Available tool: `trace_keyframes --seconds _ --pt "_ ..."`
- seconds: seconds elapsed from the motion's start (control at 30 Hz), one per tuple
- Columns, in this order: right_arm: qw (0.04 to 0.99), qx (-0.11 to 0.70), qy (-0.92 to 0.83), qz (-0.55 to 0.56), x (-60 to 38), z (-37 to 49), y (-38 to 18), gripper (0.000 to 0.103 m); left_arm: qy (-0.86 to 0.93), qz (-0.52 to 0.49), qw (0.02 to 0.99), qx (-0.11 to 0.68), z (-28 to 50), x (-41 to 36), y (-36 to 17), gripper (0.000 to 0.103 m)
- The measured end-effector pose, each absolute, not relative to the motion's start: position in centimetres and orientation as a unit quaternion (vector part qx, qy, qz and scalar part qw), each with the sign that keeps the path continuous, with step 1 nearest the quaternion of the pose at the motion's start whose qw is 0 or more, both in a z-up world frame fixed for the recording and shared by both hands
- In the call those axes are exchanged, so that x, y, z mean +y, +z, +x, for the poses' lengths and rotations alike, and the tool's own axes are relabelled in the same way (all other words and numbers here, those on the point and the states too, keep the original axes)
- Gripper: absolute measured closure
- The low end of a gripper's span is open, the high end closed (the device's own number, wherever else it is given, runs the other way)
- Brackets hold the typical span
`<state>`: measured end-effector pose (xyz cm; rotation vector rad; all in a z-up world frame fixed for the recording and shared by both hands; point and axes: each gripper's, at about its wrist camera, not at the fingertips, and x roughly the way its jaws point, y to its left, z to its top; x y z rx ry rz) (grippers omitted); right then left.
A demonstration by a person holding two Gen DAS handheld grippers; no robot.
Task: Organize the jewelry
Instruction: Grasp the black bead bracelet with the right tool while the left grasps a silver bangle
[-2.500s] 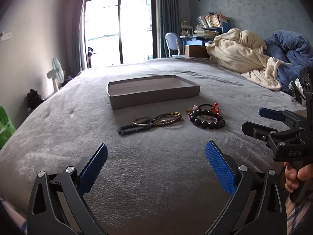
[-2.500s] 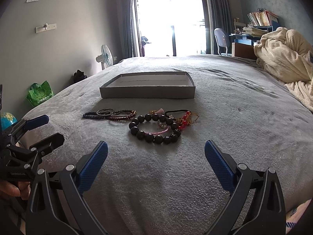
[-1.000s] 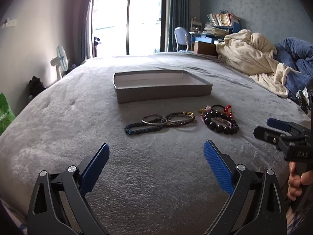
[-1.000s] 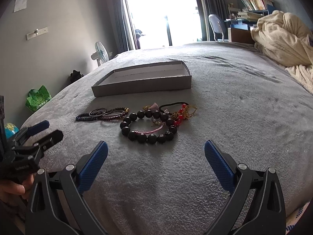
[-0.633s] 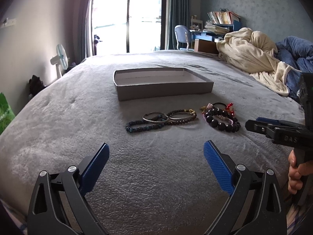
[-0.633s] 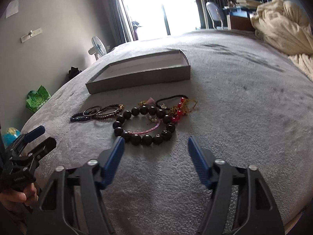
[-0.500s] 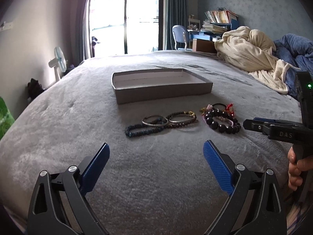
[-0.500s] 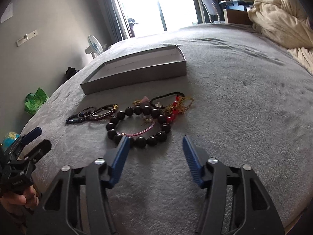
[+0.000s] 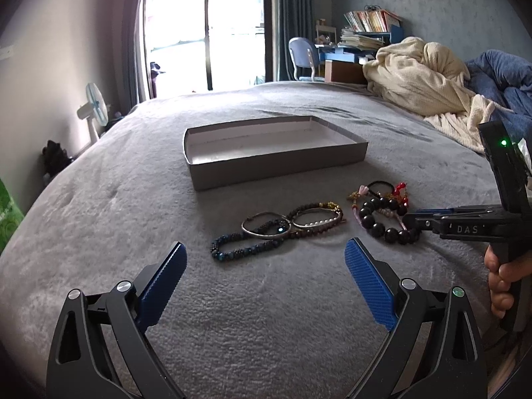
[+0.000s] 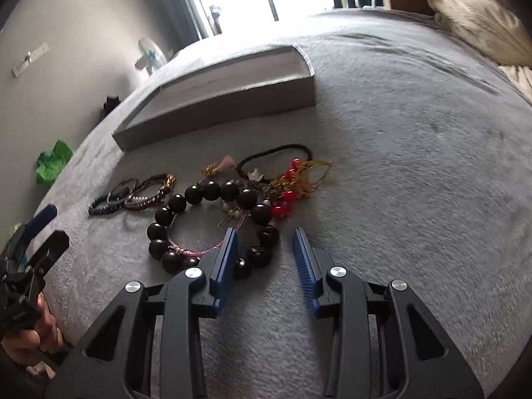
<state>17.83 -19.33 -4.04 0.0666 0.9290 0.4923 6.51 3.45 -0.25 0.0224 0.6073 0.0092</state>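
A shallow grey box lies open on the grey bed. In front of it lie thin bracelets and a black bead bracelet tangled with red beads, a pink cord and a black hair tie. My right gripper is partly closed, its jaws straddling the near beads of the black bracelet without gripping them; it also shows in the left wrist view. My left gripper is wide open and empty, short of the thin bracelets.
A cream blanket and blue duvet are piled at the right of the bed. A fan, a chair and a desk with books stand beyond the bed by the window.
My right gripper has moved forward and down to the black bead bracelet and its jaws have narrowed around the near beads. My left gripper stays open and has edged closer to the jewelry.
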Motion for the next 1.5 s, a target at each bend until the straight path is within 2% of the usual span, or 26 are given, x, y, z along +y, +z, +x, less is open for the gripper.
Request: trace_keyframes --seconds 0.03,0.1,0.17,0.5,0.83,0.97,1.0,1.13,1.23,1.5 --pt "0.862 0.447 0.237 0.028 -19.1 18.1 -4.2 0.068 0.004 0.012 0.953 0.303 6.8 3.5 -0.3 0.007" --pt "0.859 0.450 0.242 0.026 -18.8 18.3 -4.3 0.075 0.006 0.014 0.952 0.306 7.3 3.6 -0.3 0.007" --pt "0.858 0.449 0.247 0.023 -18.8 18.1 -4.3 0.088 0.004 0.015 0.951 0.309 7.7 3.7 -0.3 0.007" --pt "0.870 0.425 0.250 0.019 -20.7 15.8 -3.4 0.089 -0.008 -0.012 0.932 0.361 12.5 5.1 -0.6 0.008" --pt "0.874 0.420 0.243 0.028 -21.7 15.4 -3.5 0.089 -0.043 0.013 0.907 0.418 14.8 5.4 -2.1 0.023" --pt "0.872 0.424 0.244 0.033 -21.6 15.7 -4.0 0.089 -0.051 0.032 0.902 0.427 15.5 4.8 -2.6 0.025" --pt "0.872 0.424 0.245 0.034 -21.6 15.7 -4.0 0.089 -0.051 0.035 0.902 0.427 15.7 4.7 -2.6 0.028" --pt "0.872 0.423 0.246 0.037 -21.7 15.8 -4.2 0.089 -0.057 0.027 0.896 0.439 16.3 5.2 -3.1 0.049" --pt "0.872 0.422 0.246 0.038 -21.8 15.8 -4.2 0.089 -0.065 0.019 0.899 0.432 16.0 5.5 -2.9 0.053" --pt "0.880 0.401 0.250 0.039 -21.9 15.2 -3.5 0.089 -0.076 -0.008 0.916 0.394 14.4 6.6 -1.1 0.053"
